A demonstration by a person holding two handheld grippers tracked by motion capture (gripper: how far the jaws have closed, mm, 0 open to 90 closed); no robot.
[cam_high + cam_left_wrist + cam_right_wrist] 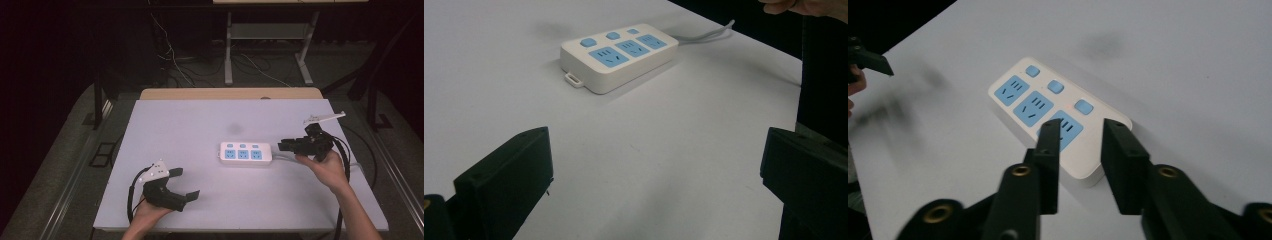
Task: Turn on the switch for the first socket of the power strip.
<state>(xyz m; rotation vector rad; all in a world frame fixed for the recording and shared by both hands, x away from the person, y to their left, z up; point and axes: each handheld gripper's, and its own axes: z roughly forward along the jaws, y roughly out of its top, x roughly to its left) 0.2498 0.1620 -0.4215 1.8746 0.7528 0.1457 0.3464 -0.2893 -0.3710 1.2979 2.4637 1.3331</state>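
On a white rectangular surface (pixel 165 125), the left gripper (pixel 186 184) rests well to the left of a white plastic power strip with blue sockets and buttons (pixel 245 153), jaws spread wide and empty. The right gripper (pixel 283 145) hovers just beside the strip's right end, jaws partly spread, pinching nothing. No plug is in the sockets; the work seems either early or just finished.

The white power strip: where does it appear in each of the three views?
High view: the power strip lies right of the table's centre.
Left gripper view: the strip is at upper centre.
Right gripper view: it is central, just beyond the jaws.
Shared landmark: its three blue sockets.
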